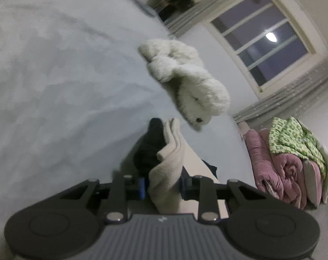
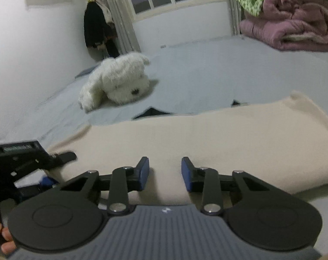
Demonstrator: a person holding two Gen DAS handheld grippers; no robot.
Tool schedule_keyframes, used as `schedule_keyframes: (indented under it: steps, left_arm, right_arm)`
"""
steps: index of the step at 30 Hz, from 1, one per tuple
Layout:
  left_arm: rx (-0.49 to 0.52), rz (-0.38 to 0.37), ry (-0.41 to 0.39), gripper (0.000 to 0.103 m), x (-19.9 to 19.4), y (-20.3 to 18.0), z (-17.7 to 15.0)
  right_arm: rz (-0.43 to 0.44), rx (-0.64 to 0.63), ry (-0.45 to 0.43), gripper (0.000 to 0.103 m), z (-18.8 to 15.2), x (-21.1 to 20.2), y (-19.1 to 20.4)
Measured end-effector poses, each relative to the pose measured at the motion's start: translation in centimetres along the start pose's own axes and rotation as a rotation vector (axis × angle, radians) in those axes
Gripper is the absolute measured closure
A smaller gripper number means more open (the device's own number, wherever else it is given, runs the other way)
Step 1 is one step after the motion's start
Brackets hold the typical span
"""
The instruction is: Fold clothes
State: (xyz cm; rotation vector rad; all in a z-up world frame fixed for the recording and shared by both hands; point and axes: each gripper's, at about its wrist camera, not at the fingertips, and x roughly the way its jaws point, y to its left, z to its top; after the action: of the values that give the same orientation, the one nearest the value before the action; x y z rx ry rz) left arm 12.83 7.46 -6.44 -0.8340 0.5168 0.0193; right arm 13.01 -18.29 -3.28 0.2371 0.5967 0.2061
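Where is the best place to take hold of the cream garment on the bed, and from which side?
Grip the cream garment at its near folded edge, coming from the near side, low. It lies flat on the bed, so only its edges offer a thickness for the jaws to pinch.

Home bedroom, bed sheet (image 2: 207,69), plush dog (image 2: 118,82), folded quilts (image 2: 298,26), curtained window (image 1: 261,36)

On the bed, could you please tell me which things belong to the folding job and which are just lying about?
Part of the job:
- cream garment, with a fold between the pads of the left tool
- dark garment under it
- right tool, jaws apart over the cream garment

Lying about:
- white plush dog
- pink quilt
- green patterned blanket
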Motion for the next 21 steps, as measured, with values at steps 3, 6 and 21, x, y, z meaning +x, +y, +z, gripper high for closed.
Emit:
schedule_keyframes:
  steps: [3,6,21]
  left_arm:
    - [0.073,-0.038,-0.037,0.076,-0.8,-1.3,0.1]
    - [0.162,-0.085,-0.064,0.077,-1.6,-3.2,0.2]
    - [0.451,-0.212,-0.023,0.077,-0.5,-12.9,-2.0]
  right_arm:
    - [0.004,0.018,0.018,0.074,-0.2,0.3,-0.4]
    - [0.009,0.023,0.018,0.074,-0.2,0.1,-0.5]
    - [0.349,0.528,-0.074,0.042,1.9,-3.4,-8.6]
